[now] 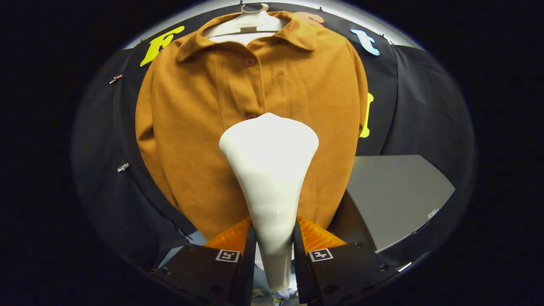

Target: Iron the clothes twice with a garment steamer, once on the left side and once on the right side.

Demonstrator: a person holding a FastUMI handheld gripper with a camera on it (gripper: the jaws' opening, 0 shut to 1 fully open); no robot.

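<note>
— So, where's your steamer (269,170)?
— Your tool (274,244) is clamped on it, right in front of the shirt (191,127), by the middle buttons. Both sides look left to do.

Shirts: we count one (255,127), hung on the wall.
Hangers: one (250,21), in the shirt's collar.
Buttons: two that we can see (250,62), down the shirt's front.
Steamers: one (270,170).
Grippers: one (272,250), two fingers (248,250) pressed on the steamer.
Tables: one (395,191).
</note>
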